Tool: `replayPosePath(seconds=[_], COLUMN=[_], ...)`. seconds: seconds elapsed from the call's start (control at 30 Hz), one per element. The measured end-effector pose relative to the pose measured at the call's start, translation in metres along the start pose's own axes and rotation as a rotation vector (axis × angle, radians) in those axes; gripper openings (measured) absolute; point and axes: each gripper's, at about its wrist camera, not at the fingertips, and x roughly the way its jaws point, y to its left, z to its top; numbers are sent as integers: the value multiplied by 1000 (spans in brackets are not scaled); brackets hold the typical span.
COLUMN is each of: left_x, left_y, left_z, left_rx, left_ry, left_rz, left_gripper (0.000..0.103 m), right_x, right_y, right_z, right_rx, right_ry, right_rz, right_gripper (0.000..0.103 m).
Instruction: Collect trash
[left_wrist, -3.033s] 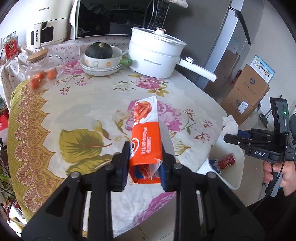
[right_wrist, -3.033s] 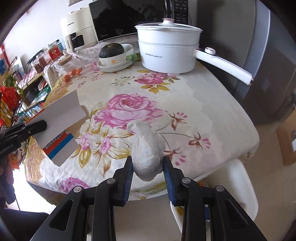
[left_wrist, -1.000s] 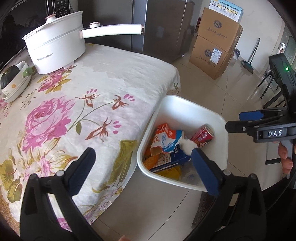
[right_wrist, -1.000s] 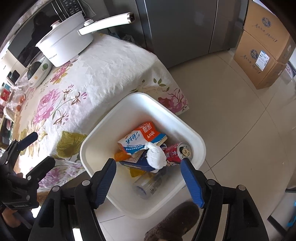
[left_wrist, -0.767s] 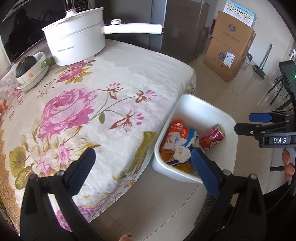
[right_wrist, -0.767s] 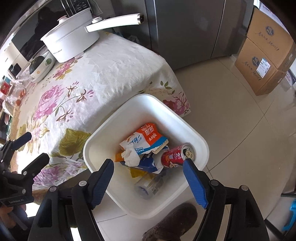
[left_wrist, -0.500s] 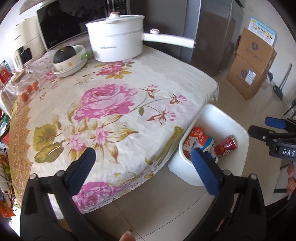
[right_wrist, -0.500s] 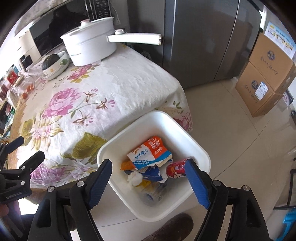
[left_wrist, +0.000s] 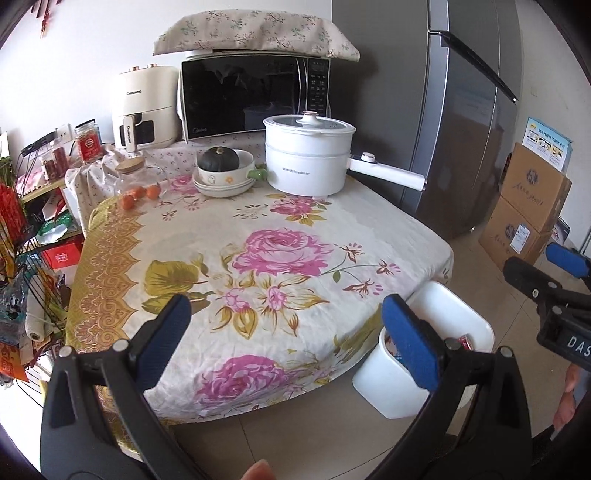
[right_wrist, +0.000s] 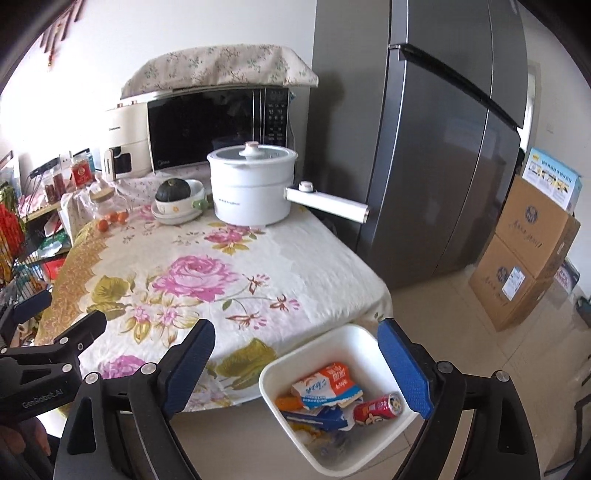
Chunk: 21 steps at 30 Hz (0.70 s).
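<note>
The white trash bin (right_wrist: 281, 402) stands on the floor at the table's near right corner. In it lie an orange-and-white carton (right_wrist: 328, 384), a red can (right_wrist: 376, 408) and a blue wrapper (right_wrist: 321, 415). My right gripper (right_wrist: 297, 350) hangs above and in front of the bin, its jaws opening with nothing between them. My left gripper (left_wrist: 286, 325) is open and empty over the front edge of the floral tablecloth (left_wrist: 258, 258). In the left wrist view the bin (left_wrist: 384, 391) shows at lower right, and the right gripper (left_wrist: 543, 267) at the right edge.
At the table's far end stand a white pot (left_wrist: 308, 162) with a long handle, stacked bowls holding a dark squash (left_wrist: 218, 158), and a glass jar (left_wrist: 138, 177) with oranges. Behind are a microwave (left_wrist: 255, 96), a grey fridge (right_wrist: 443, 147), cardboard boxes (right_wrist: 524, 266) and a cluttered rack (left_wrist: 22, 258).
Both grippers let go of the carton and the white wad, which dropped into the bin. They have since risen and tilted up, so the table fills the views. The right jaws widened.
</note>
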Motion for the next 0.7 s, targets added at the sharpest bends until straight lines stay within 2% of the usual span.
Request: replayPosePath(seconds=[0.1, 0.2, 0.4, 0.7], left_x=[-7, -11, -14, -15], left_y=[3, 6, 12, 9], left_z=[2, 3, 4, 2], left_rx=[21, 38, 36, 42], left_ry=[-33, -57, -76, -69], left_rz=[22, 35, 45, 20], left_gripper=[103, 103, 103, 103], right_x=[-11, -15, -12, -13], right_y=[4, 5, 7, 12], right_z=[3, 6, 5, 2], right_rx=[3, 7, 25, -5], right_ry=[-69, -101, -95, -97], right_rz=[-5, 6, 5, -9], right_gripper=[101, 102, 103, 103])
